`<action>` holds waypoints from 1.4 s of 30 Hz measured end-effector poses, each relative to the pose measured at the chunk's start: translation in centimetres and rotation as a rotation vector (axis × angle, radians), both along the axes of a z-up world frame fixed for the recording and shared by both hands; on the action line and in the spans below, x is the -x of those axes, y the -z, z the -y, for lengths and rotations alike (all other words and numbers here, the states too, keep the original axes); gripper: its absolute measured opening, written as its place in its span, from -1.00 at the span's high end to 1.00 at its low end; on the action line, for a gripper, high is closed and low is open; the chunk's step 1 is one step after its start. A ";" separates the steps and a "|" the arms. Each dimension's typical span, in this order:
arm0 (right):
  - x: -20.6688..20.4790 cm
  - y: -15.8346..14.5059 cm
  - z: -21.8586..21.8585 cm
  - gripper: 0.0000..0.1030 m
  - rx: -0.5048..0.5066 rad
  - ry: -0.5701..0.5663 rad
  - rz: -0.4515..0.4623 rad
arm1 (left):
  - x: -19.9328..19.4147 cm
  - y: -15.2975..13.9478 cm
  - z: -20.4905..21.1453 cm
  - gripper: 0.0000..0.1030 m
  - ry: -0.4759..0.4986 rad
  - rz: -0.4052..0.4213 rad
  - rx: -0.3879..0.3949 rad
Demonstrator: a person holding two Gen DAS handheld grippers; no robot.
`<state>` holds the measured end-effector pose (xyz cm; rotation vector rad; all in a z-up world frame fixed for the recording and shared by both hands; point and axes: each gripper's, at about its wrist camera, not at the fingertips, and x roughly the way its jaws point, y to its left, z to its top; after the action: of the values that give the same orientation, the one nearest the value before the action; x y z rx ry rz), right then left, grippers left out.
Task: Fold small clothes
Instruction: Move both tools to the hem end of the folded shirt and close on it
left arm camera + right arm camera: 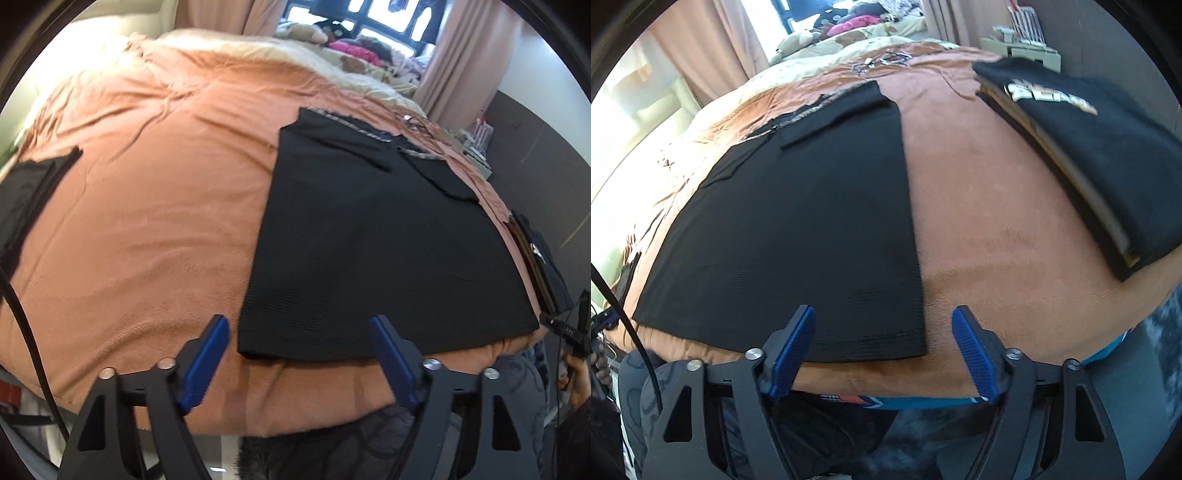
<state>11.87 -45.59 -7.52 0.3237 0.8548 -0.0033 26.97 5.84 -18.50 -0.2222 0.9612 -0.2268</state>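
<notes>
I hold two claws over a bed covered in an orange-brown blanket. My left claw has its blue jaws spread fairly wide and grips nothing. Just ahead of it lies a black garment, spread flat and already narrowed into a long rectangle, with its sleeves turned in at the far end. The garment's near left corner sits between my left jaws, just beyond their tips, and I cannot see them touching the cloth.

My right claw is likewise spread fairly wide and empty. The same black garment stretches away ahead of it and to its left. The garment's near right corner lies between these jaws, again just past the tips and not pinched.

Ahead and to the right of my right claw, well apart from it, sits a stack of folded clothes; the top piece is black with pale lettering. Far to the left of my left claw, a dark cloth lies at the bed's edge; I cannot tell what it is.

I judge the task partly done: several items are folded and stacked, and this garment has its sides in. What remains, I think, is pinching the two near corners, carrying the hem to the far end, then adding it to the stack.
</notes>
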 end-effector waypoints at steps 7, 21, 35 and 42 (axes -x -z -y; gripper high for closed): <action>-1.9 1.7 1.5 0.00 -0.086 0.025 -0.031 | -1.8 3.5 -2.7 -0.03 -0.082 -0.126 0.071; 0.1 4.5 5.1 0.17 -0.376 0.073 0.008 | -0.7 4.7 -4.5 0.05 -0.140 -0.236 0.331; -1.3 6.5 4.4 0.18 -0.576 0.191 0.057 | -0.2 5.6 -5.6 0.05 -0.312 -0.294 0.528; -2.2 7.1 4.0 0.76 -0.575 0.239 0.059 | -1.2 5.2 -4.8 0.37 -0.341 -0.263 0.446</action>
<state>14.05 -49.58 -14.61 0.9601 0.7424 0.0306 28.20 10.67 -23.67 -0.8347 1.1070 -0.0951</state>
